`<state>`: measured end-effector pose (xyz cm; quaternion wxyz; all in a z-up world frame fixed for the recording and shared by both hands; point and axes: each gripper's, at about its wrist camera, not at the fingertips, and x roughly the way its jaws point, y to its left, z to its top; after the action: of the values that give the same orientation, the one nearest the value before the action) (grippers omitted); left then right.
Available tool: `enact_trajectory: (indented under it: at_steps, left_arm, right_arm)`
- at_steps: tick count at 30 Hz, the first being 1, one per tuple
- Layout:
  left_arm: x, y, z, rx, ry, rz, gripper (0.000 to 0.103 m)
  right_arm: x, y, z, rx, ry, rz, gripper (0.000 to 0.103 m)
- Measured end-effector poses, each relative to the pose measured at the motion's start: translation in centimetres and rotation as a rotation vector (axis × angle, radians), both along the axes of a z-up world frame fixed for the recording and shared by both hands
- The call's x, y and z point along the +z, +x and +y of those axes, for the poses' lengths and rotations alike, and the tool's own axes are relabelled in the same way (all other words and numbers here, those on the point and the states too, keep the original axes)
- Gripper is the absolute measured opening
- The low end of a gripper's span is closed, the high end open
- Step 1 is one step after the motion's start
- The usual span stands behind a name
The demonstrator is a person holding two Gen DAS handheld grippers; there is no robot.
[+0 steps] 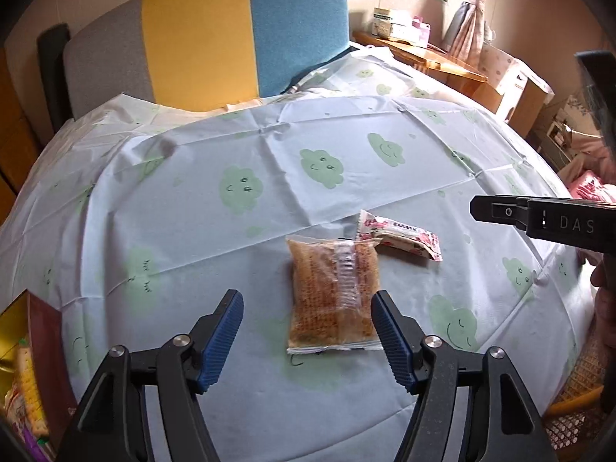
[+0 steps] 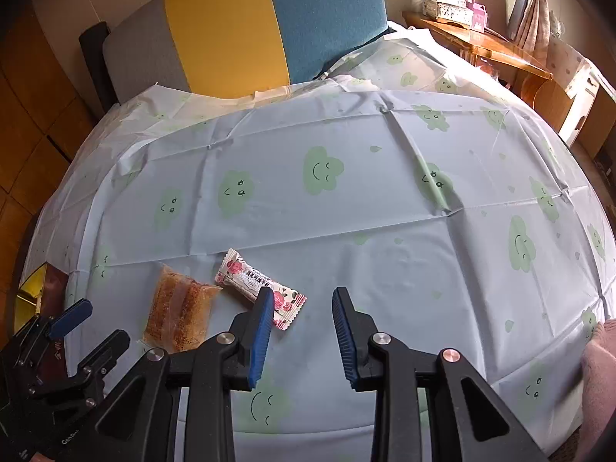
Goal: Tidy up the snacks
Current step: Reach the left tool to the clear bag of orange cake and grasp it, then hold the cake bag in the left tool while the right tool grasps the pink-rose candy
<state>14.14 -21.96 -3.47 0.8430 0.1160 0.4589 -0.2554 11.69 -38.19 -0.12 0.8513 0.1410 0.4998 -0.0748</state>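
Box point(image 1: 23, 362) at left edge cut off by frame — contents hard to make out. Right gripper's left finger point(image 2: 263, 327) hides part of pink wrapper point(image 2: 246, 281). Left gripper point(image 1: 308, 340) tilted down, jaws wide, pads not pressing, brown pack point(image 1: 333, 296) lying between them on cloth point(image 1: 192, 254). Right gripper point(image 2: 304, 337) tilted down, jaws apart, narrower, empty — pink wrapper just beside, touching brown pack's corner.
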Motion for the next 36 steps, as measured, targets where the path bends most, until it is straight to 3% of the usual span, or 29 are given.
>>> enact_trajectory:
  at_steps: [8, 10, 11, 20, 27, 33, 36]
  left_arm:
    - [-3.2, 3.0, -3.1, -0.009, -0.004, 0.103, 0.074]
    - [-3.9, 3.4, -3.3, -0.001, 0.006, 0.114, 0.066]
    - [-3.8, 3.2, -3.3, 0.004, 0.006, 0.087, 0.061]
    - [-2.0, 0.5, 2.3, 0.116, 0.001, 0.015, 0.06]
    - [-3.4, -2.1, 8.2, 0.238, 0.041, 0.008, 0.061]
    - [-4.2, -3.3, 8.6, 0.218, 0.051, -0.071, 0.062]
    - [-4.2, -3.1, 8.7, 0.221, 0.032, -0.067, 0.062]
  right_arm:
    - [-0.2, 0.1, -0.5, -0.016, 0.031, 0.005, 0.032]
    - [-0.3, 0.1, -0.7, -0.023, 0.041, 0.009, 0.032]
    - [-0.3, 0.1, -0.8, -0.025, 0.044, 0.011, 0.032]
    - [-0.8, 0.3, -0.9, -0.025, 0.051, 0.032, 0.032]
    - [-1.7, 0.6, 0.4, 0.042, 0.049, 0.068, 0.032]
    - [-2.5, 0.9, 1.4, 0.102, 0.089, 0.095, 0.032]
    - [-2.8, 0.8, 2.5, 0.145, 0.082, 0.118, 0.032]
